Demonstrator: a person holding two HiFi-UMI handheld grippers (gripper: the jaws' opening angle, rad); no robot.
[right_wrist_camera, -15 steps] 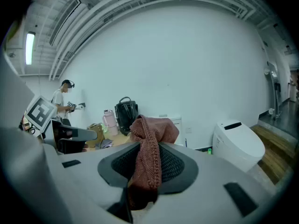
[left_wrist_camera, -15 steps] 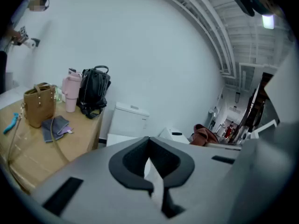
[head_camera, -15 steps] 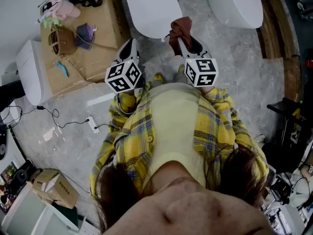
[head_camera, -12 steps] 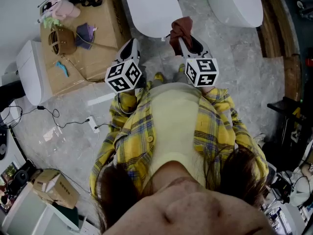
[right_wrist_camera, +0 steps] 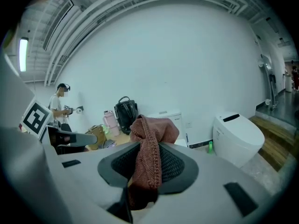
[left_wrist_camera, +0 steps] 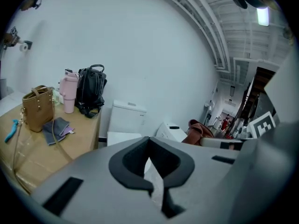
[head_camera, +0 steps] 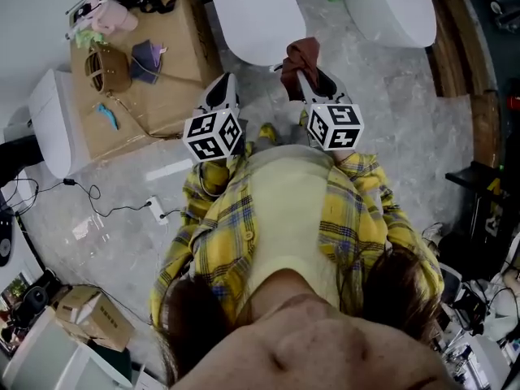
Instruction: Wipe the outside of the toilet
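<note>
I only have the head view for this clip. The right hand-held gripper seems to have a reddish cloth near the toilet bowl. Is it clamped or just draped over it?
Observer: Clamped. In the right gripper view, the right hand-held gripper has its jaws shut on the knitted cloth, which sticks out above them.
Operator: Is the left one carrying anything?
Observer: No. The left gripper view shows the left hand-held gripper with its jaws together and nothing between them.
Operator: Is anyone else nearby?
Observer: Yes. The right gripper view shows a person standing in the background at the far left, outside your frame.
</note>
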